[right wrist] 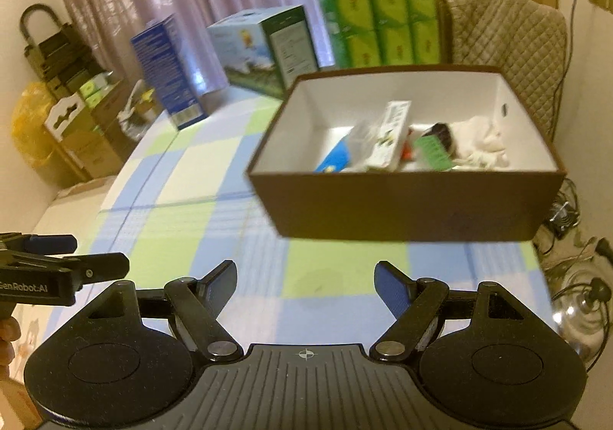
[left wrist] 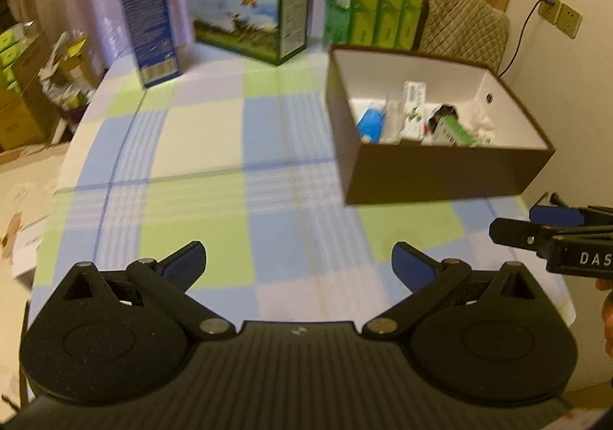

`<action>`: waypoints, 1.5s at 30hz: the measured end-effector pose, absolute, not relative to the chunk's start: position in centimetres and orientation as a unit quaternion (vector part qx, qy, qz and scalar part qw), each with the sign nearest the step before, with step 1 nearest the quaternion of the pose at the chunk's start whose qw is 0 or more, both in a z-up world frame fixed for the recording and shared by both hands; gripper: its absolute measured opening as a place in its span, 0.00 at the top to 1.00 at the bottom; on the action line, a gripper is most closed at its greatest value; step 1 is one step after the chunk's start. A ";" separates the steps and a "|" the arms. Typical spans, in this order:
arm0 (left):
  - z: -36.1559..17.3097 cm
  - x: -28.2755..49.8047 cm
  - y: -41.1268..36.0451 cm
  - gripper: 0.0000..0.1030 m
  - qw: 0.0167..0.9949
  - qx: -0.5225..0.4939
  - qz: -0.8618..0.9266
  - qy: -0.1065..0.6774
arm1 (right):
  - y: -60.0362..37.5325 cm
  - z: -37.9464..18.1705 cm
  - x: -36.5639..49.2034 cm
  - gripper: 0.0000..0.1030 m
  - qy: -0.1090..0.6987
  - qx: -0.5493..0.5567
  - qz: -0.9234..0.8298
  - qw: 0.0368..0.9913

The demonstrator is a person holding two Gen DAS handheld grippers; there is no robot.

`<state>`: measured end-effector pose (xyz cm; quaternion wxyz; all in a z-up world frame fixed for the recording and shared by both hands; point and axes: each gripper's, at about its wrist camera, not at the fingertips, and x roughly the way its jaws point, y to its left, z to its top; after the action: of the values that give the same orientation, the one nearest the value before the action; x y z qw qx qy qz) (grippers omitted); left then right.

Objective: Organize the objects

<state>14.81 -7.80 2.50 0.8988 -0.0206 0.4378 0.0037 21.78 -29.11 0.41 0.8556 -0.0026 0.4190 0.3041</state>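
Presently, scene: a table (left wrist: 214,131) under a blue, green and white checked cloth is being viewed from both wrist cameras, with motion blur softening much of the detail.
Left gripper (left wrist: 299,261): its blue-padded fingers are being held wide apart above the bare cloth near the table's front, and nothing is being gripped.
Right gripper (right wrist: 304,278): its jaws are likewise being held spread over the cloth, with nothing between them; from the left wrist view only its tip is being seen at the right edge, just short of the box.
Brown box (left wrist: 429,171): an open brown box with a white interior is being kept on the right part of the table, just beyond the right gripper and to the right of the left one.
Box contents: a blue tube (right wrist: 333,160), a white carton (right wrist: 390,133) standing tilted, a small green pack (right wrist: 433,150), a dark item that cannot be identified, and crumpled white material (right wrist: 482,146) are being held together on the box floor.
Far edge of table: a tall blue carton (left wrist: 147,20), a printed landscape carton (left wrist: 249,12) and a stack of green tissue packs (left wrist: 377,1) are being kept upright in a row, well apart from both grippers.
Surroundings: a quilted chair back (left wrist: 463,22) is being seen behind the brown box, curtains are being hung behind the table, and cardboard cartons (right wrist: 92,146) are being stacked on the floor at the left.
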 end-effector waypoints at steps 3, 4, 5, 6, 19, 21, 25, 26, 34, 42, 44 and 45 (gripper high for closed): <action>2.3 12.7 -6.4 0.01 0.895 -0.025 0.014 0.445 | -27.8 0.2 19.7 0.26 0.422 -0.010 0.316 0.850; 2.2 12.0 -5.9 0.01 0.895 -0.027 0.015 0.446 | -27.5 0.1 19.0 0.26 0.423 -0.012 0.319 0.848; 2.2 11.3 -5.5 0.01 0.894 -0.029 0.017 0.447 | -27.1 0.0 18.4 0.26 0.424 -0.014 0.321 0.847; 2.2 10.8 -5.1 0.01 0.894 -0.031 0.018 0.447 | -26.8 -0.1 17.8 0.26 0.426 -0.016 0.324 0.845; 1.3 4.6 -1.0 0.01 0.889 -0.046 0.037 0.454 | -23.5 -1.4 12.2 0.26 0.435 -0.040 0.342 0.832; 1.2 4.1 -0.6 0.01 0.889 -0.048 0.039 0.455 | -23.2 -1.4 12.0 0.26 0.436 -0.042 0.344 0.831; 1.2 3.4 0.0 0.01 0.888 -0.051 0.043 0.454 | -22.6 -1.7 11.4 0.26 0.437 -0.045 0.347 0.829; 1.1 3.3 0.1 0.01 0.888 -0.051 0.043 0.454 | -22.5 -1.7 11.3 0.26 0.438 -0.046 0.347 0.828; 1.0 3.0 0.4 0.01 0.888 -0.051 0.043 0.456 | -22.0 -2.1 10.8 0.26 0.442 -0.046 0.349 0.825; 0.9 2.9 0.6 0.01 0.887 -0.049 0.040 0.457 | -21.8 -2.2 10.4 0.26 0.446 -0.047 0.347 0.824; 0.9 2.9 0.6 0.01 0.887 -0.049 0.039 0.457 | -21.8 -2.2 10.4 0.26 0.446 -0.048 0.347 0.824; 0.9 2.9 0.6 0.01 0.887 -0.049 0.039 0.457 | -21.8 -2.3 10.4 0.26 0.446 -0.047 0.347 0.824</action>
<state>2.90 0.60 0.85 0.8872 -0.0488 0.4572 0.0392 10.40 -21.76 -2.25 0.8236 -0.0475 0.4465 0.3466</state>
